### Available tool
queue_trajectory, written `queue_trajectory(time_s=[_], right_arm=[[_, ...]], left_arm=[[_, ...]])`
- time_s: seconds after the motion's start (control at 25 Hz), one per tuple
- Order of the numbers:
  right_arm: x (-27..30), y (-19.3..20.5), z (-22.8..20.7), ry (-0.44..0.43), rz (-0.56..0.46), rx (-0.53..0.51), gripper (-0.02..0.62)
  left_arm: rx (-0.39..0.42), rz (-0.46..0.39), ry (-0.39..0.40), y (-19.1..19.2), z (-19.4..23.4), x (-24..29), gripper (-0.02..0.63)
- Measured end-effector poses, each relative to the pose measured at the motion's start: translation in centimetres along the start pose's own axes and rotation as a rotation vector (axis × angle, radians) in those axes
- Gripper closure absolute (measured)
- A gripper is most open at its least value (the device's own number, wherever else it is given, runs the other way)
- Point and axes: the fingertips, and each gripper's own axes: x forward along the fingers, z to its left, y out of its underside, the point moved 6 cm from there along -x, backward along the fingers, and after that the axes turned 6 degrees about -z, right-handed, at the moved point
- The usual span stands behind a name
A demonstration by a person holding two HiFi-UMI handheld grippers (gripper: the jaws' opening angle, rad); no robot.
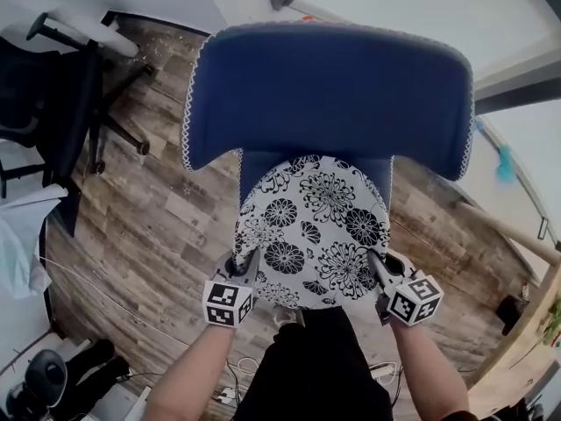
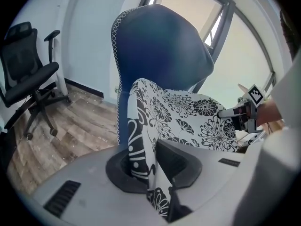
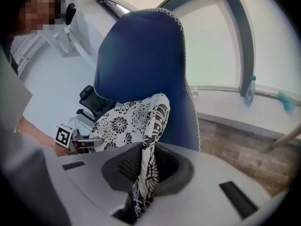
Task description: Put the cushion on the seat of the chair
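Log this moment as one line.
left gripper: shut on cushion | right gripper: shut on cushion | cushion: before blue chair backrest

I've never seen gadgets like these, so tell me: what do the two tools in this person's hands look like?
The left gripper and right gripper match: a smooth light grey shell, a dark textured pocket round the jaws, and a white cube printed with black square markers. No cables show on them. The forearms are bare, with no sleeves in sight.

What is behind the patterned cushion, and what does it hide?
Behind the cushion stands the blue chair back. The cushion, held by the left gripper and right gripper, hides the seat from view.
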Motion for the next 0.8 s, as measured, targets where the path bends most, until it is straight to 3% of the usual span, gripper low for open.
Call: queue_trajectory(time_s=[0.08, 0.24, 0.4, 0.8], right_arm=[[0.1, 0.2, -0.5, 0.010, 0.008, 0.012, 0.543], [0.4, 0.8, -1.4, 0.023, 0.017, 0.022, 0.543], [0.6, 1.1, -1.8, 0.019, 0.015, 0.019, 0.543], [0.7, 0.9, -2.2, 0.052, 0.001, -0.014, 0.535]], left_arm=[[-0.008, -0.009, -0.029, 0.3, 0.6, 0.1, 0.546], [-0.102, -0.048, -0.124, 0.7, 2.8, -0.1, 0.422], [-0.118, -0.082, -0.184, 0.2, 4.7, -0.7, 0.411], [-0.092, -0.196, -0.170, -3.1, 5.5, -2.7, 0.411]])
